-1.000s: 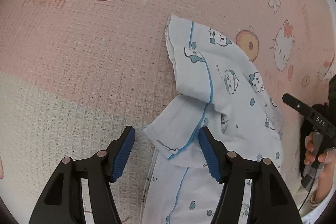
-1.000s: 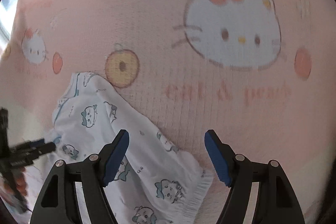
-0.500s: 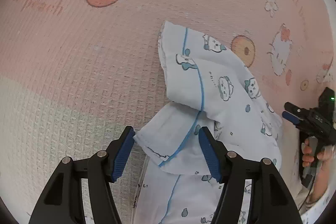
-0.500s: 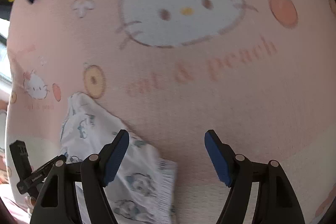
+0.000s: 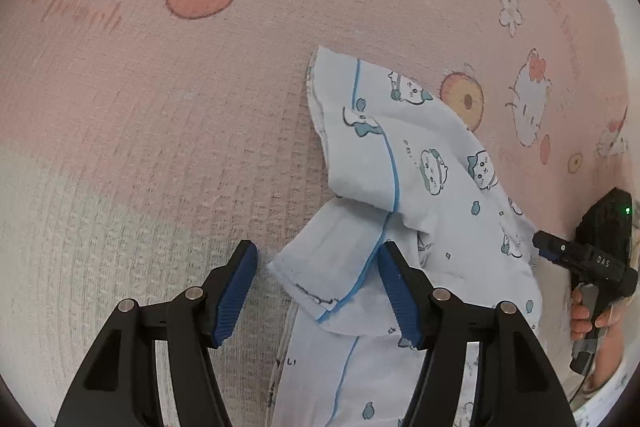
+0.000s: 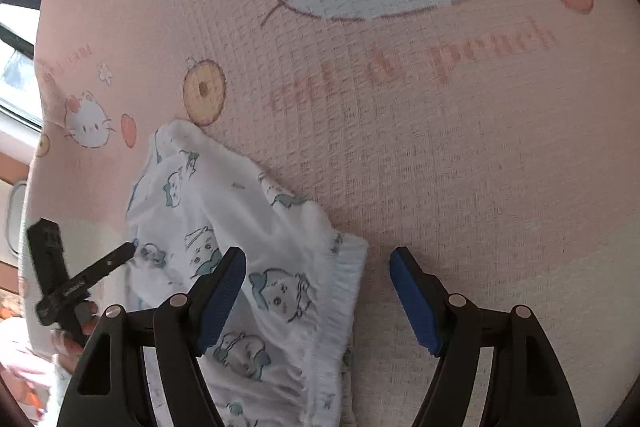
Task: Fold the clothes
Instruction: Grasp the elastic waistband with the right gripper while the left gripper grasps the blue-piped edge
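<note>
1. Two views are given; the left wrist view is taken first. The left gripper (image 5: 318, 291) is seen spread wide with nothing clamped; a turned-over corner of the printed pyjama garment (image 5: 404, 187) lies in the gap between its blue pads, apparently loose. The garment is spread on the pink cartoon blanket (image 5: 160, 107), running from near the middle of the view down to the bottom edge, with blue piping along a seam. At the right edge the right gripper (image 5: 560, 251) is seen side-on in the person's hand (image 5: 588, 315), its tip just beside the cloth's edge; its opening cannot be told from here.

2. In the right wrist view, the right gripper (image 6: 318, 293) is seen wide open and empty. The garment (image 6: 224, 211) lies lower left, its gathered elastic hem (image 6: 344, 291) between the pads, nearer the left one. The left gripper (image 6: 100, 273) is seen at the left edge.

3. The fabric is judged thin, light and limp: it will drape, crease and slip between layers. Hold is best taken at the piped corner or the elastic hem, where the thickness is doubled.
</note>
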Action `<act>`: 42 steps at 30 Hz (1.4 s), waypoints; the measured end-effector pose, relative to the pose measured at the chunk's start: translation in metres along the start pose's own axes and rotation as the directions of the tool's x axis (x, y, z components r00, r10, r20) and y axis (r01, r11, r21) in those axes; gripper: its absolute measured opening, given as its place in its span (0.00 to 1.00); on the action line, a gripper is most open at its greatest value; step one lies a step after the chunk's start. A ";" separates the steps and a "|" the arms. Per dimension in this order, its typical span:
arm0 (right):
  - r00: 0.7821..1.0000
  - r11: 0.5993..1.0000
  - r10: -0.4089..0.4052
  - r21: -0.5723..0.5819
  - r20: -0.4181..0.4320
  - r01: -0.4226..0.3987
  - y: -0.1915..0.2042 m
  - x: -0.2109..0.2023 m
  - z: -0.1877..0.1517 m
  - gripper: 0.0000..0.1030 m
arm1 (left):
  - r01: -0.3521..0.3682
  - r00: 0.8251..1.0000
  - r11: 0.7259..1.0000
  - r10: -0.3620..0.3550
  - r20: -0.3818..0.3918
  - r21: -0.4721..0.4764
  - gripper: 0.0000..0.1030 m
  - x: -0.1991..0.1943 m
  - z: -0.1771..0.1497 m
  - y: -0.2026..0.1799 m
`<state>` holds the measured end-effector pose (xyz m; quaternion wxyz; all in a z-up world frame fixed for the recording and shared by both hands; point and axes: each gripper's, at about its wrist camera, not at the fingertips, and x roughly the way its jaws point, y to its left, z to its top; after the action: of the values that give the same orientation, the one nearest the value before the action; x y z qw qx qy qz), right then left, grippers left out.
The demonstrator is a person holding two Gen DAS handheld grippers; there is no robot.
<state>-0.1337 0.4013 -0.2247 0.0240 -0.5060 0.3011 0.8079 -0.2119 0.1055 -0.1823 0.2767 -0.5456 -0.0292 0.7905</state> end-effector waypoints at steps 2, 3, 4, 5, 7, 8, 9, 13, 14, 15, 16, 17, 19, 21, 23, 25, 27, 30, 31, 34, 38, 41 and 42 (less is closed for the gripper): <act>1.000 1.000 -0.011 -0.028 0.015 0.012 0.004 0.003 0.000 0.66 | 0.012 1.000 1.000 -0.012 0.010 0.011 0.53 0.000 0.000 0.003; 0.999 0.998 -0.032 -0.047 0.024 0.033 0.007 0.004 -0.001 0.60 | 0.016 1.000 1.000 -0.016 0.015 0.016 0.48 0.000 0.000 0.005; 0.998 0.996 -0.053 -0.067 0.033 0.055 0.009 0.005 -0.001 0.56 | 0.018 1.000 1.000 -0.018 0.018 0.024 0.41 0.000 -0.001 0.005; 0.994 0.989 -0.101 -0.105 0.047 0.106 0.014 0.007 -0.003 0.45 | 0.019 1.000 0.999 -0.020 0.021 0.035 0.33 -0.002 -0.002 0.012; 0.980 0.967 -0.182 -0.166 0.076 0.193 0.022 0.009 -0.007 0.28 | 0.016 0.999 0.998 -0.018 0.035 0.065 0.27 -0.003 0.003 0.027; 0.975 0.956 -0.207 -0.194 0.087 0.220 0.024 0.010 -0.008 0.24 | 0.006 0.999 0.996 -0.010 0.045 0.089 0.24 -0.004 0.004 0.032; 0.971 0.948 -0.217 -0.214 0.096 0.233 0.027 0.010 -0.009 0.20 | -0.010 0.999 0.994 0.004 0.054 0.111 0.23 -0.006 0.002 0.030; 0.931 0.887 -0.319 -0.290 0.179 0.360 0.041 0.013 -0.013 0.17 | -0.067 0.996 0.987 0.058 0.067 0.148 0.19 -0.010 0.001 0.019; 0.912 0.863 -0.354 -0.303 0.208 0.404 0.045 0.014 -0.013 0.17 | -0.071 0.996 0.987 0.063 0.059 0.142 0.19 -0.004 0.016 0.000; 0.896 0.847 -0.379 -0.303 0.230 0.436 0.045 0.013 -0.012 0.17 | -0.070 0.997 0.989 0.064 0.049 0.131 0.19 -0.007 0.005 -0.010; 0.880 0.831 -0.404 -0.303 0.249 0.467 0.045 0.012 -0.010 0.17 | -0.067 0.997 0.991 0.063 0.040 0.115 0.18 -0.012 -0.009 -0.009; 0.866 0.814 -0.425 -0.306 0.265 0.493 0.044 0.010 -0.006 0.17 | -0.065 0.998 0.993 0.062 0.031 0.100 0.18 -0.013 -0.011 -0.005; 0.839 0.782 -0.462 -0.314 0.286 0.538 0.041 0.007 -0.001 0.17 | -0.072 0.997 0.993 0.069 0.033 0.096 0.18 -0.019 -0.020 -0.002; 0.816 0.752 -0.495 -0.324 0.299 0.574 0.037 0.005 0.005 0.17 | -0.083 0.996 0.992 0.079 0.038 0.099 0.18 -0.023 -0.028 0.000; 0.796 0.735 -0.525 -0.310 0.303 0.603 0.025 -0.002 0.010 0.17 | -0.092 0.995 0.991 0.089 0.035 0.097 0.18 -0.024 -0.030 0.001; 0.795 0.746 -0.535 -0.282 0.286 0.604 0.016 -0.002 0.010 0.17 | -0.100 0.995 0.991 0.097 0.033 0.091 0.18 -0.020 -0.022 -0.008; 0.788 0.743 -0.553 -0.269 0.271 0.613 0.011 0.003 0.004 0.17 | -0.107 0.994 0.990 0.105 0.027 0.090 0.18 -0.010 -0.013 -0.020; 0.793 0.748 -0.554 -0.265 0.255 0.608 0.010 0.012 0.007 0.17 | -0.111 0.994 0.988 0.109 0.026 0.104 0.18 0.026 0.024 -0.057; 0.796 0.755 -0.546 -0.258 0.261 0.602 0.009 0.012 0.009 0.17 | -0.109 0.994 0.988 0.106 0.030 0.112 0.18 0.021 0.026 -0.057; 0.856 0.827 -0.460 -0.238 0.236 0.510 -0.005 0.005 0.022 0.24 | -0.081 0.996 0.991 0.077 0.041 0.108 0.20 0.013 0.032 -0.061; 0.912 0.916 -0.338 -0.141 0.232 0.376 -0.019 -0.018 0.027 0.62 | -0.018 0.996 0.998 0.013 0.085 0.067 0.38 -0.011 0.043 -0.065; 0.941 0.962 -0.243 -0.067 0.237 0.265 -0.030 -0.035 0.031 0.65 | -0.016 0.990 0.999 0.009 0.141 0.050 0.70 -0.025 0.053 -0.057; 0.942 0.963 -0.242 -0.063 0.232 0.262 -0.033 -0.037 0.033 0.65 | -0.018 0.988 0.999 0.011 0.156 0.047 0.70 -0.028 0.059 -0.057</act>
<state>-0.1309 0.4552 -0.1997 0.1372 -0.4474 0.1915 0.8628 -0.2335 0.1557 -0.1155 0.2810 -0.4756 -0.0274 0.8331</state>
